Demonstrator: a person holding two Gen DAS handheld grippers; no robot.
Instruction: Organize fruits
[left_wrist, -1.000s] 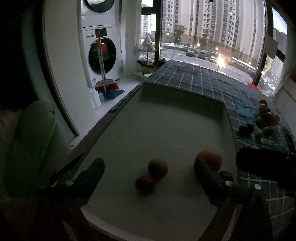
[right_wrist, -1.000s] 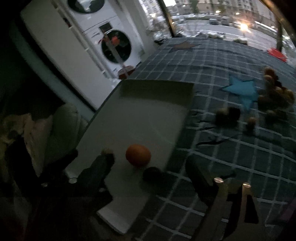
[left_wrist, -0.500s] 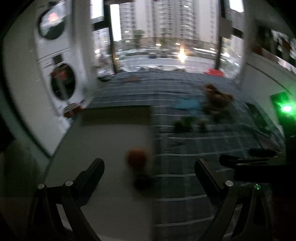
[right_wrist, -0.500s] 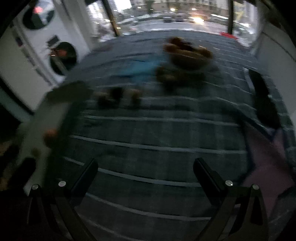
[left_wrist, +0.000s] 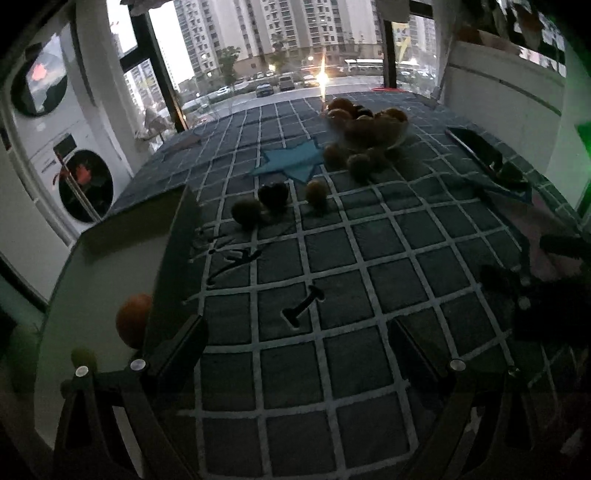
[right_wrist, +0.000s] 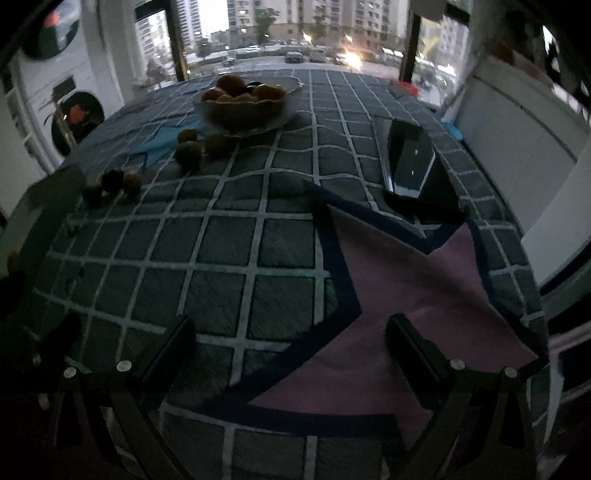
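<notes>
Both tongs (left_wrist: 295, 332) (right_wrist: 290, 332) wide and empty, three loose fruits (left_wrist: 275, 203) in a row, one orange (left_wrist: 133, 319), one fruit bowl (right_wrist: 243, 107)

No text or label is legible anywhere.

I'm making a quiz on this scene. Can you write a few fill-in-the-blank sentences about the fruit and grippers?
1. Most fruit sits piled in a glass ____ on the checked cloth.
2. The orange lies in the white ____.
3. Both the left gripper and right gripper are ____ and hold nothing.
4. The blue patch is shaped like a ____.

Missing: bowl; tray; open; star
</notes>
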